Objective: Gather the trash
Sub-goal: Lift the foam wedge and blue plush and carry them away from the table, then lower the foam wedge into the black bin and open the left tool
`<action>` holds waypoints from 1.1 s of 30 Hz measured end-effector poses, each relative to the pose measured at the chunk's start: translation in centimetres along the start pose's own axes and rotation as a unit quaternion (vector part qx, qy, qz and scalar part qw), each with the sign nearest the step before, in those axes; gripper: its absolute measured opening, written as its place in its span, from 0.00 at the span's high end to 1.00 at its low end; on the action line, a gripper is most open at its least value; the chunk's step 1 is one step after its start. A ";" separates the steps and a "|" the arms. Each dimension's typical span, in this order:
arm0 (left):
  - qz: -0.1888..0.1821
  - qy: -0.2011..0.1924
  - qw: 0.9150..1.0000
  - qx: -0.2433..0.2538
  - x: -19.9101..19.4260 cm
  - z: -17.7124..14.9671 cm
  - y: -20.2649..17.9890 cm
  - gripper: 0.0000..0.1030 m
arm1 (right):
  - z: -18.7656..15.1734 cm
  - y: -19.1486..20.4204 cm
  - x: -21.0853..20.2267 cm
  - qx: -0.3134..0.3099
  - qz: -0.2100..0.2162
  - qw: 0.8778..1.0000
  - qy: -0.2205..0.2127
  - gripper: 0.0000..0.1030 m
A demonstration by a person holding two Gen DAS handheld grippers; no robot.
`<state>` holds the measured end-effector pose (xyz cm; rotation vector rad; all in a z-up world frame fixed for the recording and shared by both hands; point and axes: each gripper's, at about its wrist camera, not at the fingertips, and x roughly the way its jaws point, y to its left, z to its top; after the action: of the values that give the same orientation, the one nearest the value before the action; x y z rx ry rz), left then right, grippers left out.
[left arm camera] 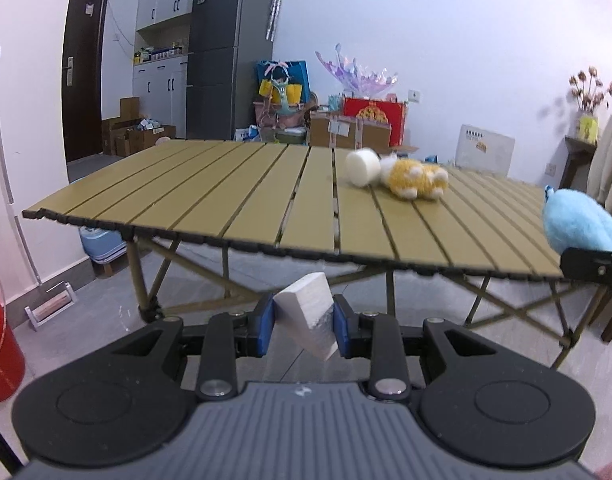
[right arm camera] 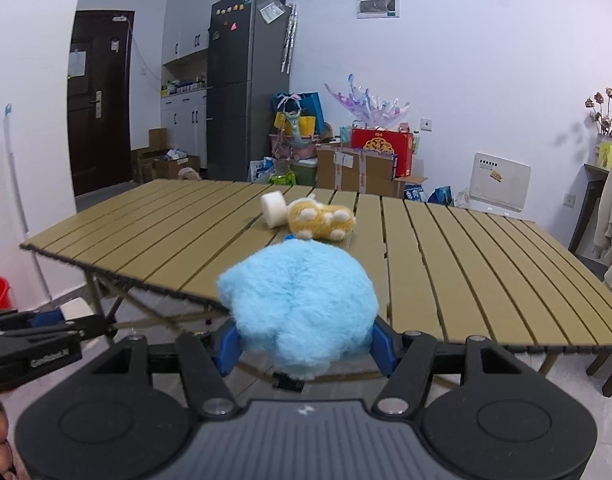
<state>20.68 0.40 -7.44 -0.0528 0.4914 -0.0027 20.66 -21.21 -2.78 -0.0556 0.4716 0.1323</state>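
A white wedge-shaped foam block [left arm camera: 308,316] sits tilted, pinched between the left gripper [left arm camera: 304,326] pads, off the slatted olive folding table [left arm camera: 234,196]. The right gripper [right arm camera: 304,346] clasps a fluffy light-blue plush toy [right arm camera: 302,304] above the table's near edge. A white foam cylinder [left arm camera: 362,167] touches a yellow plush toy [left arm camera: 416,179] on the tabletop.

Your left hand-held gripper [left arm camera: 303,326] clamps a tilted white foam block [left arm camera: 306,314] before the slatted surface [left arm camera: 226,196], where a white cylinder [left arm camera: 362,167] touches a yellow plush toy [left arm camera: 418,179].

White walls [right arm camera: 486,60], grey fridge [right arm camera: 246,88], slatted table [right arm camera: 466,272]
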 end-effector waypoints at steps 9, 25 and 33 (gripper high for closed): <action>0.008 0.033 0.999 0.029 -1.1 -3.4 0.0 0.70 | -5.2 0.9 -2.0 0.007 0.008 0.998 0.059 0.39; -0.006 0.124 0.990 0.066 0.0 -8.6 -0.1 0.70 | -13.7 1.7 0.2 0.022 0.015 0.985 0.169 0.39; 0.005 0.204 0.976 0.081 3.2 -11.5 -0.6 0.70 | -16.5 0.5 2.7 0.038 0.016 0.977 0.211 0.39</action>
<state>18.03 -0.81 -19.05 0.1140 0.9006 -0.0443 15.53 -21.76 -18.73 0.0004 0.9016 0.1340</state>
